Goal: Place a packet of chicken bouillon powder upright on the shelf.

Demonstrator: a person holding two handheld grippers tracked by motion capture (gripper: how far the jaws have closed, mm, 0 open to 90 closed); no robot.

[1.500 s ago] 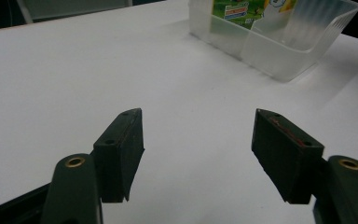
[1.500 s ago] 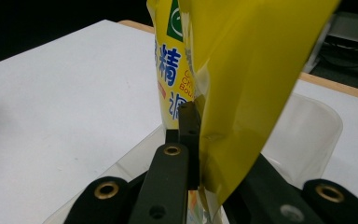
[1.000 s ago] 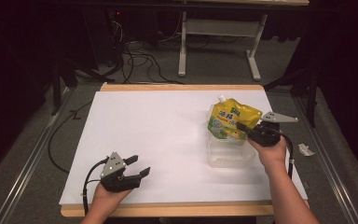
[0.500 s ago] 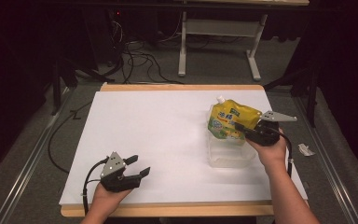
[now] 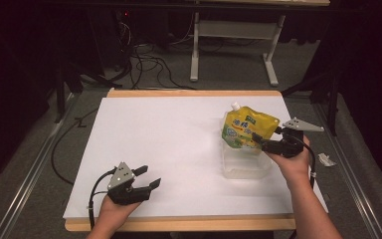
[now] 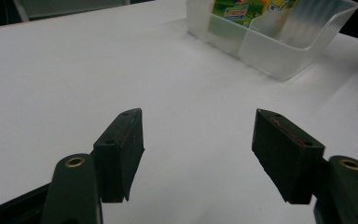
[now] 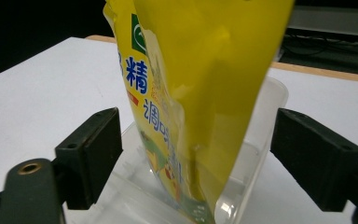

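High view: a clear plastic tub [image 5: 246,167] sits at 4 o'clock on the white bench [image 5: 169,144], a yellow spouted pouch [image 5: 247,128] upright inside. Left gripper [image 5: 146,178] at 7 o'clock.

Left gripper view: jaws spread over bare bench.

Right gripper view: right gripper [image 7: 196,154] jaws spread, flanking the pouch without touching.

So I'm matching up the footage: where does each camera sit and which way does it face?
High view: above the person's side, looking forward and down on the table; forearms, both grippers.
Left gripper view: rides the left gripper, facing the clear bin.
Right gripper view: rides the right gripper, open around the yellow pouch.
All share pouch and bin.
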